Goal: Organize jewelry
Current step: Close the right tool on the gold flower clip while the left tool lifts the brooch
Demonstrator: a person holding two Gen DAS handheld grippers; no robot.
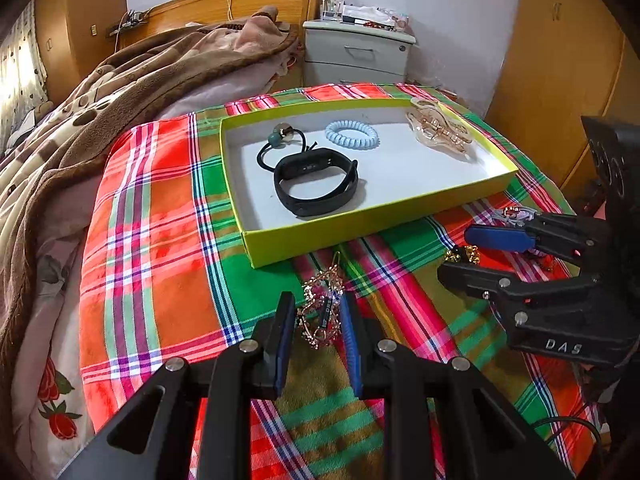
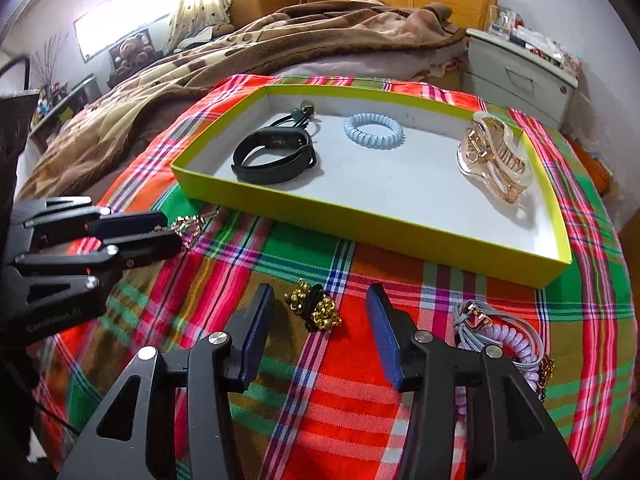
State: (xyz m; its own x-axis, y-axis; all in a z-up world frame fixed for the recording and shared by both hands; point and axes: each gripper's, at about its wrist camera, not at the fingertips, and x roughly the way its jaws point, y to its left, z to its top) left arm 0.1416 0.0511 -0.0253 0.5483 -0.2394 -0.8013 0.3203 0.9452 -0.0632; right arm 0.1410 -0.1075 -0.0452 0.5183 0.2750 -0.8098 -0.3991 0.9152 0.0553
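Two hand-held grippers: left hand-held gripper clenched on gold chain; right hand-held gripper released, straddling beaded hair tie, six o'clock of yellow tray.

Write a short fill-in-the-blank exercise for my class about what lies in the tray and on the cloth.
1. The yellow-green tray holds ____ items.
2. The spiral hair tie in the tray is light ____.
3. The left hand-held gripper has a gold ____ between its fingers.
4. The gold-beaded black hair tie lies on the ____ cloth, outside the tray.

Missing words: four; blue; chain; plaid
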